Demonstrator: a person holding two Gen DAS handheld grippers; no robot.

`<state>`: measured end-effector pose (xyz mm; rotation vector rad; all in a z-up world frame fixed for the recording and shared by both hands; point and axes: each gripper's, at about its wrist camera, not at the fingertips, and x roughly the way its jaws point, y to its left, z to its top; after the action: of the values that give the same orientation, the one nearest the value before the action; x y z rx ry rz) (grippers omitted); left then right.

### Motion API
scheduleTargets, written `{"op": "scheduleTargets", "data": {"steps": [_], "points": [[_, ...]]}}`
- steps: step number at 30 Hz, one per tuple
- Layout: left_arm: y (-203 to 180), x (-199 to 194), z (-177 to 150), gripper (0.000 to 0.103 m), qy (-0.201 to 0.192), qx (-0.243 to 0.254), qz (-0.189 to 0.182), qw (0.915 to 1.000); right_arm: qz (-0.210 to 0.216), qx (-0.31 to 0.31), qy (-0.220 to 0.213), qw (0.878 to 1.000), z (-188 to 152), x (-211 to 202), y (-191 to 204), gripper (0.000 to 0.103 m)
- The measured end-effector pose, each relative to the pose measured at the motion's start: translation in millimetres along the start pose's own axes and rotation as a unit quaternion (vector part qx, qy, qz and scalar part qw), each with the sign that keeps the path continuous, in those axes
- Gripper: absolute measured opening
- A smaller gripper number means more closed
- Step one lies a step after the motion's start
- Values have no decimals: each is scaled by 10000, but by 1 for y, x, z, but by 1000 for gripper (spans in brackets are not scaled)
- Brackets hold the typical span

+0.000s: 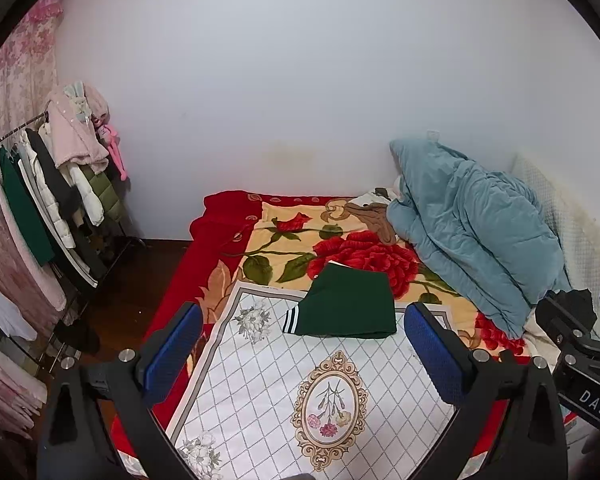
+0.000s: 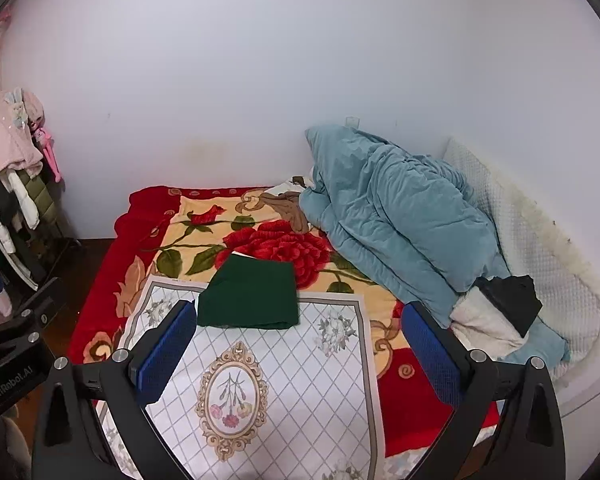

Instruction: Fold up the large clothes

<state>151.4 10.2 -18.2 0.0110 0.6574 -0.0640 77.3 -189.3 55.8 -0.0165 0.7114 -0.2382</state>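
The bed (image 1: 220, 240) is the biggest thing here, and it lies out past the fingers of both grippers. A red blanket with big roses (image 1: 356, 256) covers it. I think it makes a wide, soft place to work on clothes.

A blue quilt (image 2: 396, 216) is bunched up far ahead and to the right of the fingers, against the wall. It looks pushed out of the way so the middle of the bed has room.

A white cloth with a diamond pattern (image 2: 284, 364) lies flat on the blanket, right under and just ahead of the fingers. It seems to be the spot for folding.

The green garment (image 1: 346, 306) rests on the far edge of that cloth, partly on the roses. It is already a neat, flat rectangle, with a striped cuff (image 1: 292, 320) peeking out on its left side. It looks folded and set down.

The left gripper (image 1: 304, 354) has its blue fingers (image 1: 176, 354) spread wide and holds nothing. The garment sits ahead of them, in the space between, not touching.

The right gripper (image 2: 300, 352) is wide apart too and holds nothing. The garment sits ahead, closer to its left finger.

A small pile of white and black clothes (image 2: 500, 312) waits to the right, beside the quilt. That may be the next thing to fold.
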Motion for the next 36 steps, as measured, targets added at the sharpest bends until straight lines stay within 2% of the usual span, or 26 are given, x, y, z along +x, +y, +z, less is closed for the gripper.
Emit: {"op": "scheduleTargets", "data": {"steps": [17,36], "points": [[-4,-2,-1,103,2,34,-5,10000,-76,42,32,10000,-17,-8,-4,103],[-10,0,-3,103,23,83,29,10000,4,-21,62,10000,-11,8,-10,103]]}}
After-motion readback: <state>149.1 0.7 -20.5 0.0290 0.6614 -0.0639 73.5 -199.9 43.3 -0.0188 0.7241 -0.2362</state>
